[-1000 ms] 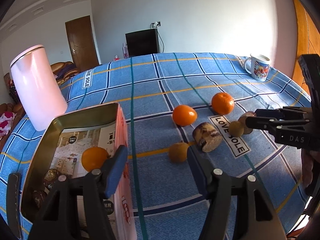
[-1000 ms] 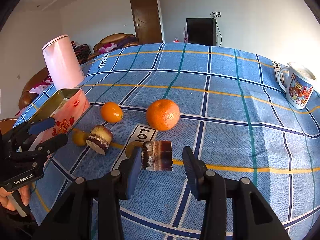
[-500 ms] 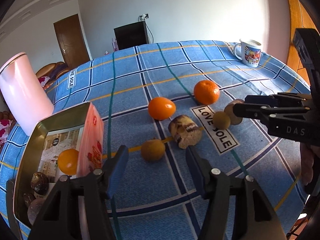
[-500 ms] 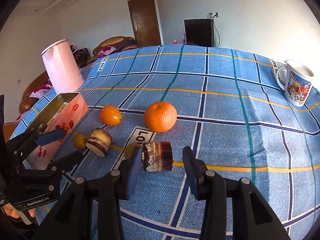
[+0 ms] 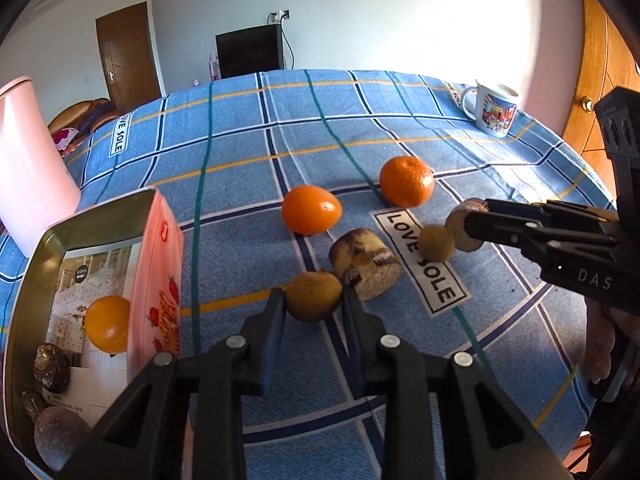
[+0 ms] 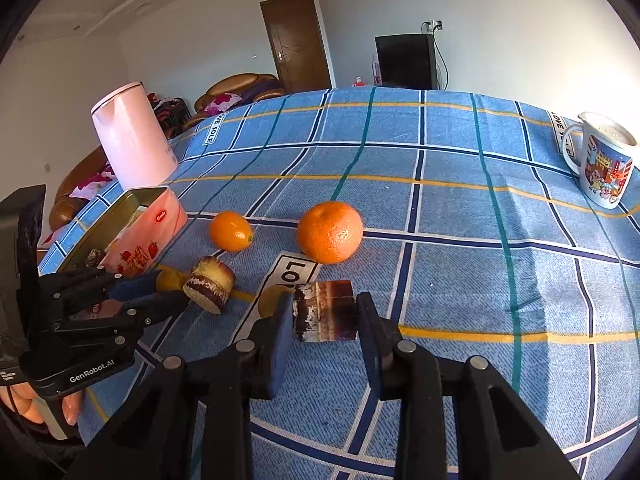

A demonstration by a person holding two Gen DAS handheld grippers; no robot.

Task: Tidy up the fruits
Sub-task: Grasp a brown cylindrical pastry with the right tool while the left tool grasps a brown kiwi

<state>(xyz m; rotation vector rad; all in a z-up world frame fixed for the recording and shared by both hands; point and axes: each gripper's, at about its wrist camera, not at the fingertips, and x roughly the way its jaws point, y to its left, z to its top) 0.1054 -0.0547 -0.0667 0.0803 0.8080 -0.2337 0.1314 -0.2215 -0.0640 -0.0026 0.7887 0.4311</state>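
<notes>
Left gripper (image 5: pixel 313 298): jaws closed in around a small brownish-yellow fruit (image 5: pixel 313 295), a pad on each side of it; fruit rests on the worktop (image 5: pixel 240 168), blue checked cloth. Contact looks made on both sides, though the far faces of the pads are hidden by the fruit.

Just right of that fruit and beyond the left gripper's right finger: a cake roll (image 5: pixel 365 263) lying on its side, close to the fruit; touching or not, cannot tell. Farther ahead of the left gripper: an oval orange fruit (image 5: pixel 311 209), and ahead-right a round mandarin (image 5: pixel 406 181).

To the left of the left gripper: open tin box (image 5: pixel 156 264) with pink strawberry-printed wall. Inside it one orange fruit (image 5: pixel 107 323) and several dark brown pieces at the near end. Pink kettle (image 5: pixel 28 168) beyond the box, far left.

Right gripper (image 6: pixel 324 316): jaws part-way open, straddling a dark layered cake slice (image 6: pixel 325 311). Left pad sits against or just beside the slice; a narrow gap shows at the right pad. Slice sits on the worktop, not lifted.

Just left of the right gripper's left finger, a second small yellow-brown fruit (image 6: pixel 269 299), partly hidden. Mandarin directly ahead of the right gripper. Printed mug (image 6: pixel 604 160) far ahead-right, well apart from the fruit.
</notes>
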